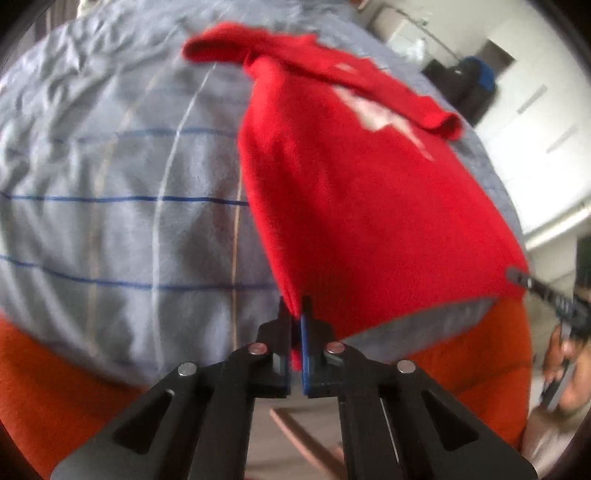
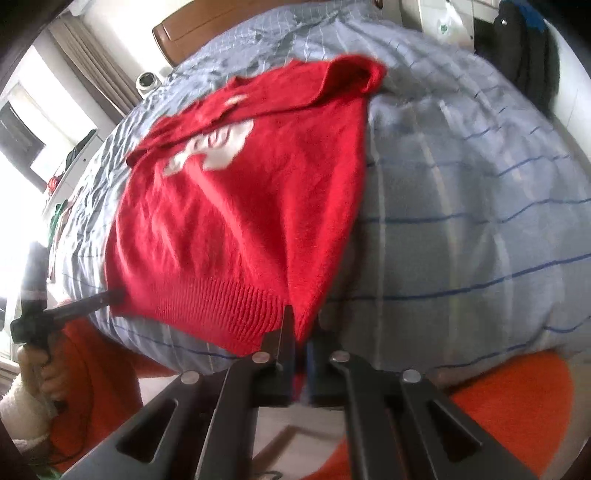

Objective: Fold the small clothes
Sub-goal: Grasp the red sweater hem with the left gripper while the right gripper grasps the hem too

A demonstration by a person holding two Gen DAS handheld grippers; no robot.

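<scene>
Red sweater (image 2: 229, 206): lies spread on the bed, its ribbed hem nearest the cameras at about 6 o'clock and its sleeves bunched far off toward 12 o'clock; a white design shows on the upper chest (too blurred to read).

Left gripper (image 1: 298, 314): jaws closed tight on one lower corner of the red sweater, red cloth pinched between the pads and trailing below them; from this corner the garment fans out toward 1 o'clock. In the right wrist view it shows at 9 o'clock as a dark bar biting the hem's far corner.

Right gripper (image 2: 301, 325): jaws pressed together on the other lower corner, the ribbed hem running away from it toward 9 o'clock. In the left wrist view its fingertip meets the sweater's edge at 3 o'clock.

Hem: raised slightly between the two grips, so bedding shows under it in the left wrist view.

Left hand (image 2: 44, 373): wrapped round the left gripper's handle at 8 o'clock in the right wrist view, a pale knitted cuff below it.

Right hand (image 1: 561, 365): on the handle at 4 o'clock in the left wrist view (blurred).

Bed cover (image 1: 122, 177): grey-blue, crumpled, with thin blue and pale lines crossing in a grid.

Orange fabric (image 1: 55, 384): lies below the bed's near edge at 7 and 5 o'clock.

Headboard (image 2: 229, 26): wooden, at 12 o'clock in the right wrist view.
</scene>
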